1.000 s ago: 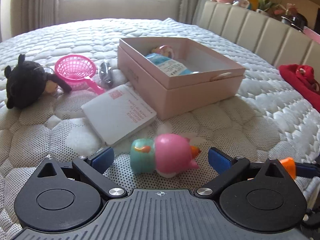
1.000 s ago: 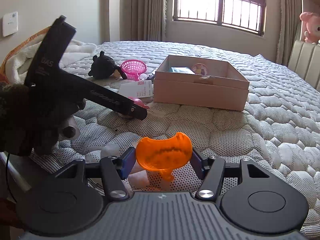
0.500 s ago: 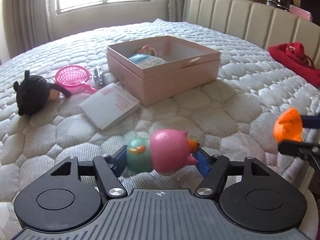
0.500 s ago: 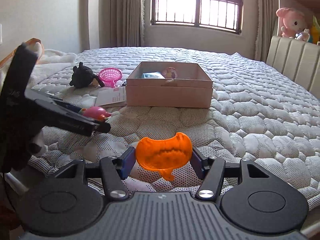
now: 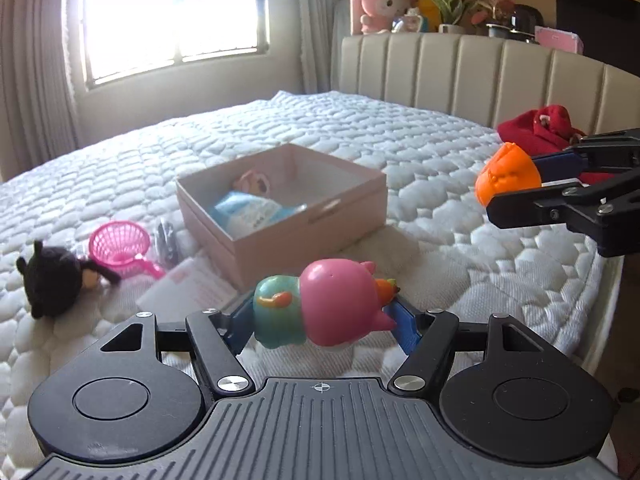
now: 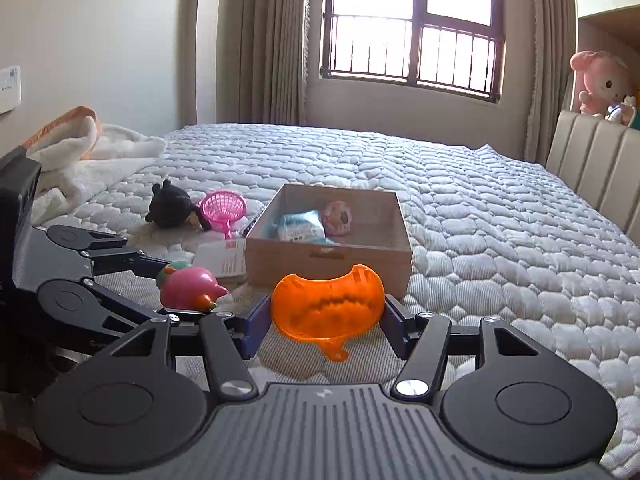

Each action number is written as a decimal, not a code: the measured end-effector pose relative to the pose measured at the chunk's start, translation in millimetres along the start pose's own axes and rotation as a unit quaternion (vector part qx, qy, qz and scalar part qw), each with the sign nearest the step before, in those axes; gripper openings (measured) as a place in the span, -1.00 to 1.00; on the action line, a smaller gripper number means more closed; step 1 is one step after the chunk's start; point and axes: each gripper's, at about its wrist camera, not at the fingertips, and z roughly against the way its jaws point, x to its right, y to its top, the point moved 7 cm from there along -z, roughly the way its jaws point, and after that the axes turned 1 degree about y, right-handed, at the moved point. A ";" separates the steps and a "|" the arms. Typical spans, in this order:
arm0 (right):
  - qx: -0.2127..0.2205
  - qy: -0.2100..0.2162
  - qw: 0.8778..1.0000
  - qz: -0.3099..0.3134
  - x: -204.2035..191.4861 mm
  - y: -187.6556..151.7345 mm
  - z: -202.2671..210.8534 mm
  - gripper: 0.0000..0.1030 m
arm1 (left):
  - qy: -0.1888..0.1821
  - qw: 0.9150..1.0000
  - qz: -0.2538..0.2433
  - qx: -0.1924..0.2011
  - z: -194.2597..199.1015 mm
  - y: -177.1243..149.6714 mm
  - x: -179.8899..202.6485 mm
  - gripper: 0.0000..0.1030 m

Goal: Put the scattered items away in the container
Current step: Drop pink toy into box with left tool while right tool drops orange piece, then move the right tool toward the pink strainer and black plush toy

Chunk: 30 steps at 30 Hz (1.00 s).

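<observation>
Left tool (image 5: 322, 318) clamping pink-and-teal toy (image 5: 320, 306), pink box (image 5: 288, 210) beyond, right tool (image 5: 510, 184) gripping orange toy (image 5: 506, 172)

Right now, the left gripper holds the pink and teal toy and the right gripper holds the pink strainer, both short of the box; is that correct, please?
Not quite: the right gripper holds an orange scoop, as the right wrist view shows. The pink strainer lies on the bed beside the box. The left gripper does hold the pink and teal toy.
</observation>
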 end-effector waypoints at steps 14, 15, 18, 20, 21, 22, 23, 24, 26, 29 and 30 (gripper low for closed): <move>0.044 -0.015 0.994 -0.100 69.4 109.4 -120.4 0.43 | 0.015 0.998 -0.010 0.066 -89.8 90.6 -36.9 0.87; 0.041 -0.016 0.993 -0.113 72.7 109.6 -128.6 0.52 | 0.017 0.998 -0.005 0.058 -93.3 88.5 -41.9 0.87; 0.028 -0.011 0.990 -0.136 77.6 100.8 -144.4 0.52 | 0.020 0.999 0.019 0.036 -88.2 66.9 -58.9 0.93; 0.018 -0.014 0.991 -0.134 76.0 89.6 -149.1 0.52 | 0.032 0.999 0.036 0.011 -79.4 39.0 -72.1 0.96; 0.012 -0.019 0.991 -0.130 73.6 83.0 -150.0 0.52 | 0.038 0.998 0.043 0.000 -74.4 24.9 -77.8 0.96; 0.006 -0.024 0.992 -0.122 69.4 75.4 -150.0 0.52 | 0.047 0.998 0.048 -0.011 -69.0 10.9 -83.9 0.97; 0.000 -0.027 0.993 -0.111 62.6 67.2 -149.2 0.52 | 0.062 0.996 0.057 -0.023 -61.9 -5.2 -92.7 0.98; -0.006 -0.029 0.995 -0.099 54.8 59.7 -148.0 0.54 | 0.078 0.994 0.066 -0.033 -55.0 -18.6 -100.8 0.99; -0.015 -0.031 0.997 -0.067 34.3 46.1 -144.4 0.56 | 0.111 0.989 0.088 -0.043 -37.8 -41.1 -120.7 0.99; -0.022 -0.021 1.000 -0.008 -8.2 32.3 -136.1 0.58 | 0.157 0.980 0.119 -0.039 -9.4 -65.6 -153.7 1.00; -0.021 -0.015 1.000 0.011 -23.2 29.7 -133.3 0.61 | 0.171 0.976 0.127 -0.038 -2.1 -72.3 -163.3 1.00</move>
